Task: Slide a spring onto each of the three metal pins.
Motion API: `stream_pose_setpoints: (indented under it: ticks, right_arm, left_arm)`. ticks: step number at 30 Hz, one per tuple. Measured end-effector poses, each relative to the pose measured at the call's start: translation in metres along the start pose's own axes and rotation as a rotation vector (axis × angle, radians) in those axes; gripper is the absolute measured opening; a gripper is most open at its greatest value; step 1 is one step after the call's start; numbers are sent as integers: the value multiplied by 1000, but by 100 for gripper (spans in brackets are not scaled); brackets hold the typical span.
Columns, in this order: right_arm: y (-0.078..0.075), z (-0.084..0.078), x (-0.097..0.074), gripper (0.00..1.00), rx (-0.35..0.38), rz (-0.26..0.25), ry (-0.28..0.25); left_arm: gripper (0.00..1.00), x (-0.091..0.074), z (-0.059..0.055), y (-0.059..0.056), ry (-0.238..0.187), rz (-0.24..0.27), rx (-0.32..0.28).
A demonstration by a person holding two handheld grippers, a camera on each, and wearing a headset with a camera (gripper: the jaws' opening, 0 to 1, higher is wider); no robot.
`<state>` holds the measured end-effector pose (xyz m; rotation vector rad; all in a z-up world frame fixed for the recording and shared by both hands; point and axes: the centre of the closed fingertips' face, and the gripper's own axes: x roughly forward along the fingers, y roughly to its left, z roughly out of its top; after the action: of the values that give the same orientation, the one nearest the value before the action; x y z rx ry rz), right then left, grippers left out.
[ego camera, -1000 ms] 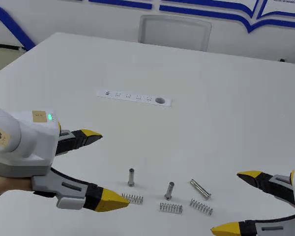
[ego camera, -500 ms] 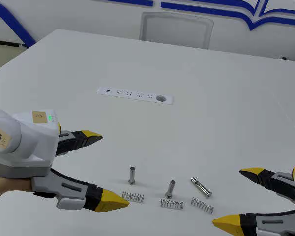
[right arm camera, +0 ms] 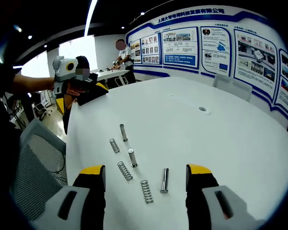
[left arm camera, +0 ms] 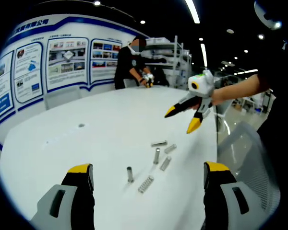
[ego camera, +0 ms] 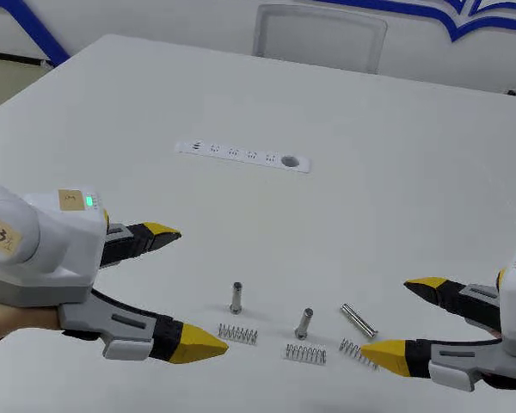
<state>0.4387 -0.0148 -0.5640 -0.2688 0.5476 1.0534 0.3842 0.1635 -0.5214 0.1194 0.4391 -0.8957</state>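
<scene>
Closing in, the right gripper (ego camera: 387, 318) had brought its wide-open, yellow-tipped jaws beside the lying pin (ego camera: 358, 320) and nearest spring (ego camera: 351, 348), probably for a first pick, as no spring sat on a pin yet. The left gripper (ego camera: 199, 290) hung open too, near two smooth metal upright pins (ego camera: 236, 297) and thin wire-coil springs (ego camera: 238, 333) on the matte white table (ego camera: 327, 215).

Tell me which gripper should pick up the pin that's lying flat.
Right, most likely. The right gripper is open, with the lying pin just ahead of its jaws. The left gripper sits farther off, past the leftmost upright pin.
</scene>
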Motion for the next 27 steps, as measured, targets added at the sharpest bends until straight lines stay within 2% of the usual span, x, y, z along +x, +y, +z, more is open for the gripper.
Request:
stream_pose_setpoints:
  ticks: [7, 10, 17, 23, 25, 27]
  right_arm:
    - [-13, -4, 14, 59, 33, -24, 21]
    - [-18, -7, 18, 57, 52, -31, 30]
    - [-23, -19, 32, 50, 67, -17, 83]
    - [-33, -31, 49, 36, 49, -56, 148]
    - [-39, -36, 55, 35, 50, -87, 179]
    - [-42, -38, 61, 34, 59, -91, 194]
  left_arm:
    - [96, -1, -7, 3, 10, 10, -9]
    - [96, -3, -7, 4, -2, 17, -25]
    - [95, -6, -9, 9, 0, 30, -37]
    - [94, -5, -10, 9, -9, 39, -52]
    - [94, -3, -13, 5, -4, 33, -53]
    - [94, -3, -16, 4, 13, 34, -33]
